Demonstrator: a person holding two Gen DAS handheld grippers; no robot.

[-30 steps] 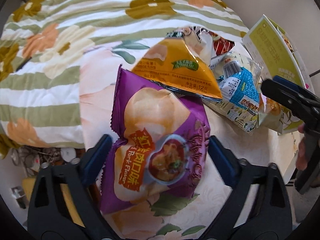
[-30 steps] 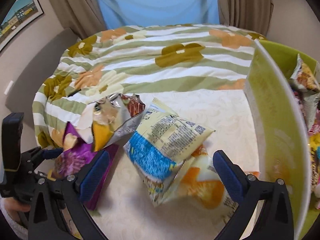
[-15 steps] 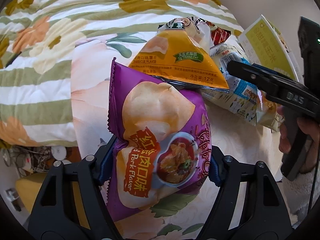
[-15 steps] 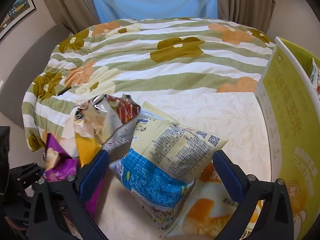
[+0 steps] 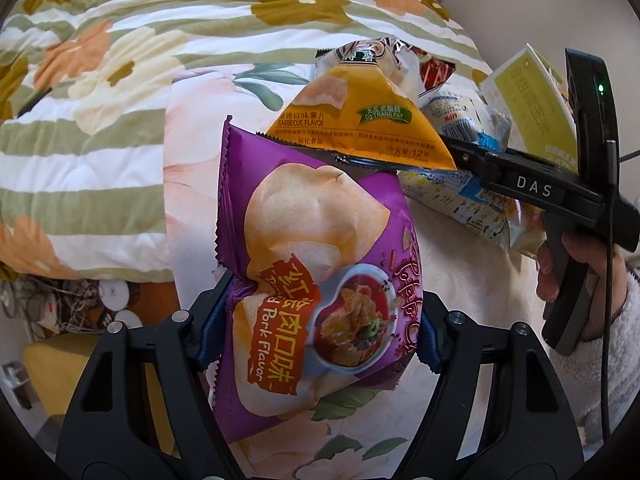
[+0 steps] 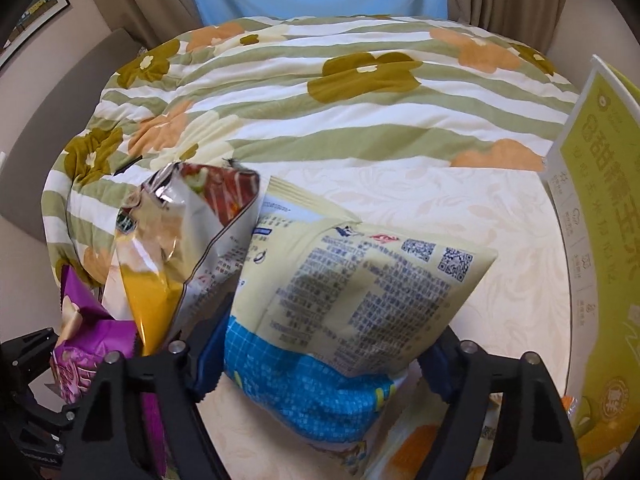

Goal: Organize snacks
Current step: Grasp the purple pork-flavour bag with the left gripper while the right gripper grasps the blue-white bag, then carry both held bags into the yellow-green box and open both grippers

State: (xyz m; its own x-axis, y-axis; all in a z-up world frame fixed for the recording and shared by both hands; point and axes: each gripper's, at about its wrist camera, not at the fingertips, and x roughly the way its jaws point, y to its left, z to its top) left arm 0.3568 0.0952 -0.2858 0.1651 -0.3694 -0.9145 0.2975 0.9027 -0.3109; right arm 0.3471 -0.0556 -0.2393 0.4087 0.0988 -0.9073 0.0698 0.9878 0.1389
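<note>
left claw [image 5: 318, 330] pinches purple chip bag [image 5: 312, 280] on tabletop [image 5: 460, 264]. right claw [image 6: 320, 364] closing, blue-yellow bag [image 6: 340, 304] between pads. risk: orange bag [image 5: 360, 120] rests on purple one, likely slides off when lifted; puffy bags may slip.

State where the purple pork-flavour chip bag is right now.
In the left wrist view the purple chip bag lies low and central on the floral bedspread, pinched between the left gripper's fingers, its top edge under the orange barbecue bag.
</note>
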